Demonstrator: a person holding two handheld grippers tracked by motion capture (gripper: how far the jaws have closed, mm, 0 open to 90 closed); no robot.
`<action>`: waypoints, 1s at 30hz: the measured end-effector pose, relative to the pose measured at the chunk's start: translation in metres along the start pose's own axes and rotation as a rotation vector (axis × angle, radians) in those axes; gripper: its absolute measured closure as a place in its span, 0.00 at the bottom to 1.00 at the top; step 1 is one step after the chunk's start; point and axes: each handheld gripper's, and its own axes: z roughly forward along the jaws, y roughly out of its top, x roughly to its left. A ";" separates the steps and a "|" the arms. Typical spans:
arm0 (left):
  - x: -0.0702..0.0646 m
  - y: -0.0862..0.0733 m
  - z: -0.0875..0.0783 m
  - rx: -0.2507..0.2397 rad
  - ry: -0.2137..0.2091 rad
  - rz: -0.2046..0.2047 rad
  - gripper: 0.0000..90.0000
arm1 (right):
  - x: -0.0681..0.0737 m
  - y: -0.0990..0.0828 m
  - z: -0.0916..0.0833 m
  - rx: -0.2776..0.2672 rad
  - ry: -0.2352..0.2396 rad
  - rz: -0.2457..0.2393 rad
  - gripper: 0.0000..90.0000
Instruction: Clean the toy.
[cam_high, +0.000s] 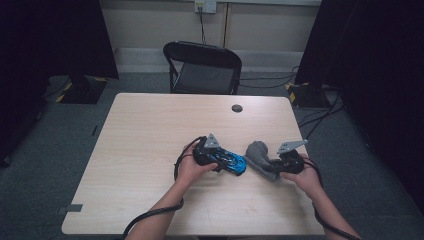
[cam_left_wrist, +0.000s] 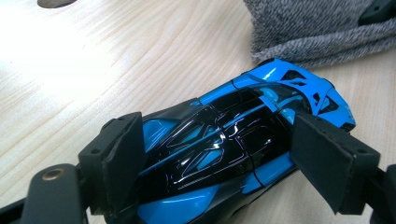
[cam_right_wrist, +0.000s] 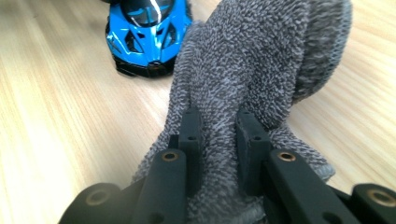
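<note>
Landmark: blue toy sports car (cam_high: 231, 161), lying on the light wood table (cam_high: 145, 150), roughly mid-table toward the person's side.

Left gripper (cam_high: 218, 159): jaws set on either side of the car. In the left gripper view the car (cam_left_wrist: 224, 149) sits between the two black pads; the left pad presses on its flank, the right pad stands at the car's other flank, with contact on that side hard to confirm. Read as clamped on the car. The person's left hand (cam_high: 189, 167) holds the gripper body just behind the car.

Right gripper (cam_high: 276, 165): jaws drawn close together, pinching a fold of a grey knit sock (cam_high: 260, 156). In the right gripper view the sock (cam_right_wrist: 261, 70) bunches up between and beyond the jaws. Right hand (cam_high: 306, 176) behind it.

Sock lies just beside the car's pointed blue end, on its right in the high view; in the left gripper view the sock's (cam_left_wrist: 317, 28) edge touches or nearly touches the car; cannot tell which.

Black folding chair (cam_high: 202, 67) stands beyond the table's far edge, well apart from the car.
</note>
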 end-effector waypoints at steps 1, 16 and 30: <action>0.000 0.000 0.000 -0.001 0.000 0.000 0.20 | -0.001 -0.001 -0.002 -0.007 0.001 0.005 0.84; 0.000 0.000 0.000 -0.004 0.003 -0.001 0.20 | -0.015 0.033 -0.011 -0.123 -0.036 0.030 0.84; 0.000 -0.003 0.000 -0.024 -0.002 -0.002 0.20 | -0.017 0.086 0.051 -0.096 -0.040 -0.019 0.84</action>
